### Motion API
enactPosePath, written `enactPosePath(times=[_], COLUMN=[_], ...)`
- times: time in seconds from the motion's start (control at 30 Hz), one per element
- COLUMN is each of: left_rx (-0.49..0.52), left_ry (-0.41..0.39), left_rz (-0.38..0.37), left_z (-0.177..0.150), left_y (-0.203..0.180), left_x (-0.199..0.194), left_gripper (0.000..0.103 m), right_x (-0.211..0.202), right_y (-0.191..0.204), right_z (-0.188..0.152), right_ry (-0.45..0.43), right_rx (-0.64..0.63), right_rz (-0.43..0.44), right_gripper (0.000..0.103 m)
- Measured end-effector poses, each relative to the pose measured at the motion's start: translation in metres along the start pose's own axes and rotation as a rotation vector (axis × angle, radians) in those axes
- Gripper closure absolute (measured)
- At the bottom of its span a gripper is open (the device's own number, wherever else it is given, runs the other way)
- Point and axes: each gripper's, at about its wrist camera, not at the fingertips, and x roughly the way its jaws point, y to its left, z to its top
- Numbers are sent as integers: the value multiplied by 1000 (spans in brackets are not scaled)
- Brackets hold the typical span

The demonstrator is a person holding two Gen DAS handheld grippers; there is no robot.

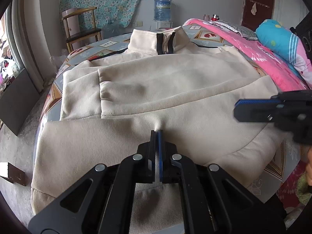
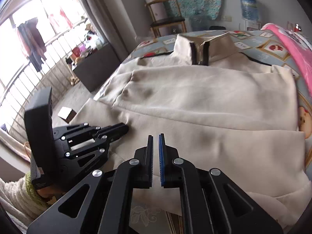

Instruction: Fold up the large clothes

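Observation:
A cream zip-collar jacket (image 1: 165, 81) (image 2: 204, 97) lies spread flat on the patterned bed cover (image 1: 109, 44), its collar (image 1: 165, 41) at the far end. One sleeve is folded across the body. My left gripper (image 1: 157, 131) (image 2: 126, 128) is shut, its tips pinching a small pucker of the jacket's near hem area. My right gripper (image 2: 156, 135) (image 1: 237, 109) hovers above the right side of the jacket. Its fingers are nearly together with only a thin slit and nothing between them.
A pink blanket (image 1: 273, 62) and a blue pillow (image 1: 276, 37) lie along the bed's right side. Behind the bed stand a wooden chair (image 1: 81, 29) and a water bottle (image 1: 161, 8). Left of the bed are a dark cabinet (image 2: 97, 68), a small box (image 2: 67, 114) on the floor and a barred window (image 2: 29, 39).

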Motion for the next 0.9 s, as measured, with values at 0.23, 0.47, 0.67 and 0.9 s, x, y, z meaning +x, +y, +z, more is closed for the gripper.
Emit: enactPosePath(times=[0.23, 0.47, 0.67, 0.9], left_rx=[-105, -123, -248, -331], left_ry=[-1, 44, -2, -53], left_rz=[-100, 37, 246, 233], left_z=[-1, -16, -25, -25], left_y=[22, 58, 129, 144], left_x=[-13, -31, -47, -77], left_gripper=[97, 97, 97, 97], right_x=[31, 31, 30, 31], right_y=[0, -1, -3, -4], right_z=[1, -1, 0, -1], right_ry=[54, 46, 47, 43], right_rx=[-7, 4, 12, 18], right_rz=[-2, 3, 13, 13], right_gripper=[97, 97, 97, 97])
